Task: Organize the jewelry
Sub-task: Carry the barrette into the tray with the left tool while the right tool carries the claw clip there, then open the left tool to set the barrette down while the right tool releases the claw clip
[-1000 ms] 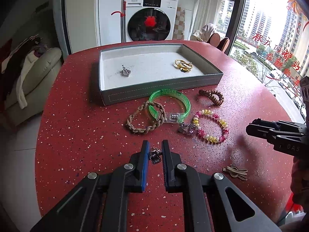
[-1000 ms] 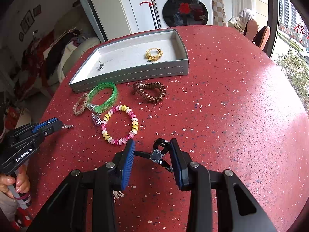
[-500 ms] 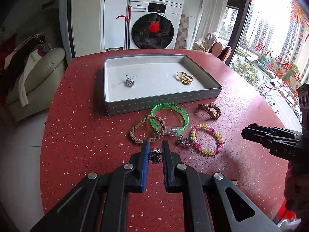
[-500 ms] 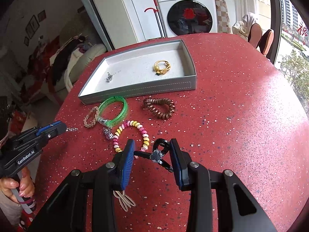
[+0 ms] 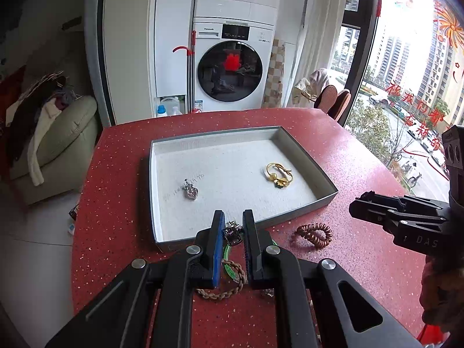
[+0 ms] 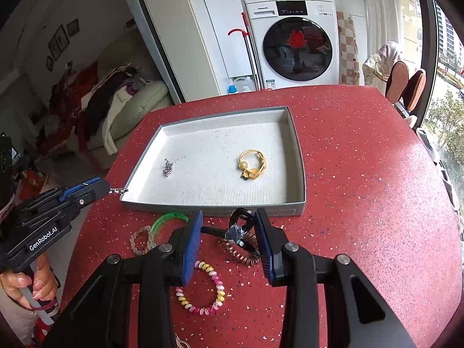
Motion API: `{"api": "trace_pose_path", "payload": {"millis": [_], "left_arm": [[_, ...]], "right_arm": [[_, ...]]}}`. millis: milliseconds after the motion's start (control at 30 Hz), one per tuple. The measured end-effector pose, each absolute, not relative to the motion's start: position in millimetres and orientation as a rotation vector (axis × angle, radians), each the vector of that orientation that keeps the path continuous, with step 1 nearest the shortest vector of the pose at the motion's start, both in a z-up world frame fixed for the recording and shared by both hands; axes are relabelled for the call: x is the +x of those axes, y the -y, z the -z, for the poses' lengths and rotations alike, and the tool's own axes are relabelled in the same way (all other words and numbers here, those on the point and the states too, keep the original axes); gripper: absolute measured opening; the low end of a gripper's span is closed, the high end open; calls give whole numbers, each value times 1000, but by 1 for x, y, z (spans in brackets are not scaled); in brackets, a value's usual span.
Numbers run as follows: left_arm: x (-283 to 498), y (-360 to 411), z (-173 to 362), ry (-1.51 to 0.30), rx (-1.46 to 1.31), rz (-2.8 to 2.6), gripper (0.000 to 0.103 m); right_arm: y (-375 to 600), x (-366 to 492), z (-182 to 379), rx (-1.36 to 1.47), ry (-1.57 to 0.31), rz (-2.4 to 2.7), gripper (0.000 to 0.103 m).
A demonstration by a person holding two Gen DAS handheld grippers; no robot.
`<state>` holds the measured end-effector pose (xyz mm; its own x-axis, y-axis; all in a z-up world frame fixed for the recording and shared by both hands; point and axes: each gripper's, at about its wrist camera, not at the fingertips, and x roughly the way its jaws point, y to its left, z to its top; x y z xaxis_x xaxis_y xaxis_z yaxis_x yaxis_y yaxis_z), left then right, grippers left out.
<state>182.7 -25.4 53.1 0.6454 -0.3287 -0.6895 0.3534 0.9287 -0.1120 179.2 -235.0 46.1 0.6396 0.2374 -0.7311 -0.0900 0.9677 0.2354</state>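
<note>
Left gripper (image 5: pixel 232 233) is pinching a small silver metal charm (image 5: pixel 233 232) btwn its two pads, jaws nearly together, and is hanging right over the near wall of the shallow grey tray w/ white lining (image 5: pixel 327 180). From the right wrist cam the same gripper (image 6: pixel 116 190) is sitting at the tray's (image 6: pixel 298 156) near-left corner, charm (image 6: pixel 119 190) poking out past the tips.

Right gripper (image 6: pixel 227 230) is gripping a black hair clip w/ silver centre piece (image 6: pixel 238 230), jaws set fairly wide w/ the clip spanning the gap, just short of the tray's front wall. In the left wrist cam it (image 5: pixel 359 207) is showing on the right side, but the clip can't be made out there.

Inside the tray: a silver heart-shaped pendant (image 5: pixel 191 192) is lying left of centre and a gold ring w/ small green stone (image 5: pixel 279 174) is lying toward the right, well apart from each other.

On the red speckled tabletop (image 6: pixel 362 179), in front of the tray: a green translucent bangle (image 6: pixel 166 221), a beige braided cord bracelet (image 6: pixel 140 239) touching it, a brown spiral hair tie (image 6: pixel 237 253) under the right gripper, and a pink-and-yellow beaded bracelet (image 6: pixel 203 290) nearest the cam. In the left wrist cam the braided bracelet (image 5: pixel 229 285) and bangle (image 5: pixel 229 256) are partly hidden behind the fingers (image 5: pixel 216 249); spiral hair tie (image 5: pixel 314 233) is lying just beside the tray's near-right corner.

A white front-loading washer (image 5: pixel 232 66) is standing behind the table.
</note>
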Motion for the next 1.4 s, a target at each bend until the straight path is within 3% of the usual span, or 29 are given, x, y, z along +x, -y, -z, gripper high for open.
{"api": "trace_pose_path", "payload": {"millis": [300,633,1200,1300,1367,1400], "left_arm": [[256,43,-57,-786,38,334,32],[321,59,-20,-827,30,267,32],[333,85,36,-882,154,231,32],[335,84,40,-896,160,215,32],[334,81,39,-902,149,208,32],[333,80,37,-902,142,208,32]], "right_arm": [[233,258,-51,176,-864,-178,40],[239,322,-7,209,-923,-125,40],[238,341,37,181,-981,-74,41],[239,340,35,200,-983,-91,52],[243,337,31,230,-968,-101,67],[244,336,29,246,-959,-104,67]]}}
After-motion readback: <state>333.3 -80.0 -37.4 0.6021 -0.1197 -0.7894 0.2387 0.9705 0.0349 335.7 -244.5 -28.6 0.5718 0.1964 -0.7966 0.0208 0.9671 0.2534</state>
